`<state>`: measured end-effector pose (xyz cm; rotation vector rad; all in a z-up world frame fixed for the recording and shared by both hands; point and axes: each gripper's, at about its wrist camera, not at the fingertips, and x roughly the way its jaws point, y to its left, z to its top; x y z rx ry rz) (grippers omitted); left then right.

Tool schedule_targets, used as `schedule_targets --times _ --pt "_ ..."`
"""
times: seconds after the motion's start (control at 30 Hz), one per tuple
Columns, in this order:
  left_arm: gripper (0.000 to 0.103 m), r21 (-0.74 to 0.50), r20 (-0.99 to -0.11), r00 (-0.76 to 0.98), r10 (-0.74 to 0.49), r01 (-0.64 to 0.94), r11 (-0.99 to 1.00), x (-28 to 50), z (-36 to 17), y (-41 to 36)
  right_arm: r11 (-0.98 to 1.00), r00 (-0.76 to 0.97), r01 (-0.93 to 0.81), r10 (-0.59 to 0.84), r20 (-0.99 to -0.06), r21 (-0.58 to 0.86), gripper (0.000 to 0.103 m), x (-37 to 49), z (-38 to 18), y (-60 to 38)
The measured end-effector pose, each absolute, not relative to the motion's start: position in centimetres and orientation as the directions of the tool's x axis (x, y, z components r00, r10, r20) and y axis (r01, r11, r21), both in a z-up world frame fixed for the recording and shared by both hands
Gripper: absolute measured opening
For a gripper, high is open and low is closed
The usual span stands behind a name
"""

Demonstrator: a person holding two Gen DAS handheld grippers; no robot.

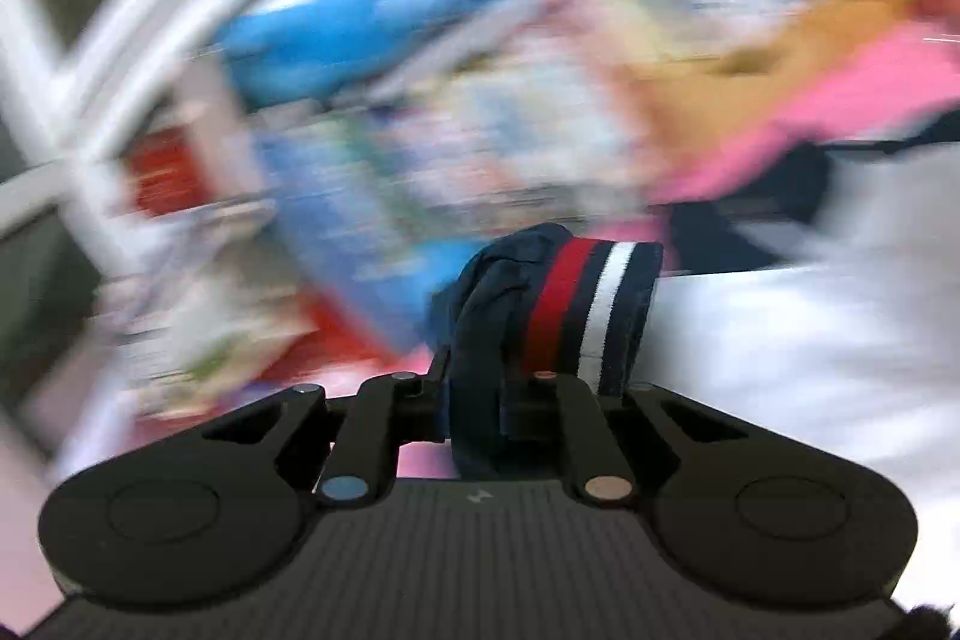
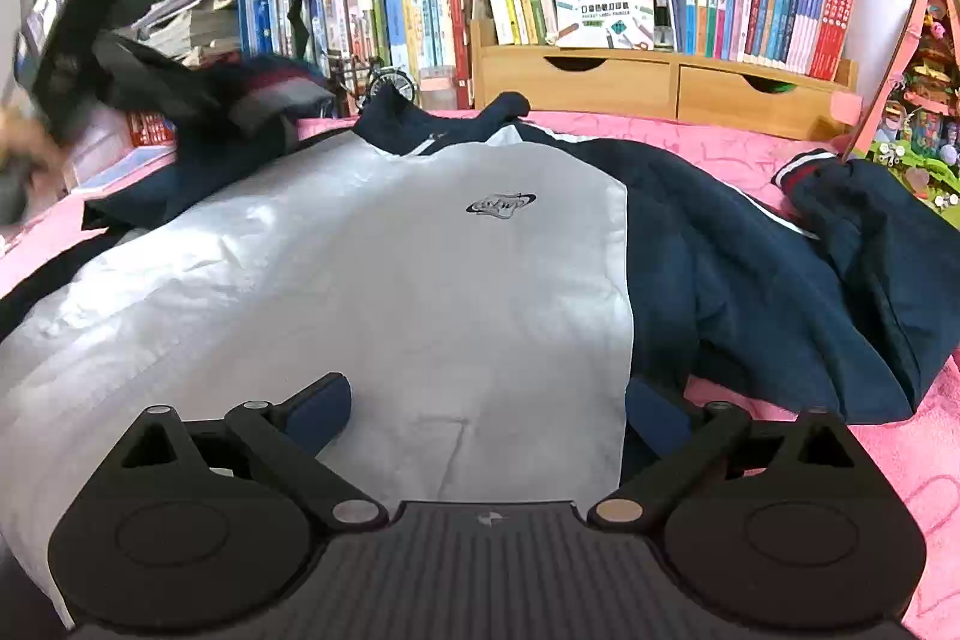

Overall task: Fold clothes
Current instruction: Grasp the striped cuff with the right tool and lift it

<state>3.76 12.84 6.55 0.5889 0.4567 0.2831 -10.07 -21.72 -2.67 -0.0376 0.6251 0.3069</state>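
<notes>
Your left gripper [image 1: 510,388] clamps the jacket's navy ribbed cuff with red and white stripes [image 1: 576,310]; your right gripper [image 2: 486,415] gapes over the white-and-navy jacket [image 2: 372,268].

Ahead of the black right gripper [image 2: 486,418] lies a jacket [image 2: 372,268] — white front, navy sleeves, a small dark logo — on a pink bedcover [image 2: 894,448]. In the black left gripper [image 1: 510,388] sits a navy cuff [image 1: 576,304] striped red and white.

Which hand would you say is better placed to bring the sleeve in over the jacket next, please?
Left. The left gripper is already shut on the striped cuff of the sleeve. The right gripper stands open over the white panel, holding nothing.
</notes>
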Motion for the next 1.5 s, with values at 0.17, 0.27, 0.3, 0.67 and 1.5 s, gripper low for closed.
schedule_targets --times 0.17,0.27,0.3,0.67,1.5 --pt "0.017 0.596 -0.285 0.551 0.784 -0.539 0.596 5.5 11.0 28.0 0.955 0.759 -0.296 0.237 -0.606 0.004 0.103 -9.8 -2.8 -20.8" --pt "0.018 0.542 -0.385 0.323 0.865 -0.680 0.495 4.5 10.3 35.4 0.955 0.756 -0.296 0.238 -0.609 0.005 0.103 -9.7 -2.8 -20.8" --pt "0.019 0.503 -0.411 0.323 0.852 -0.699 0.508 3.7 10.0 36.4 0.955 0.756 -0.296 0.239 -0.610 0.007 0.103 -9.7 -2.9 -20.8" --pt "0.031 0.188 -0.561 0.704 0.435 -0.404 0.895 0.3 6.6 26.3 0.955 0.751 -0.295 0.232 -0.618 0.000 0.103 -9.4 -2.8 -20.7" --pt "0.079 0.460 -0.490 0.723 0.486 -0.259 0.849 10.0 -2.6 18.9 0.952 0.708 -0.305 0.219 -0.671 -0.011 0.103 15.7 -3.5 -14.8"
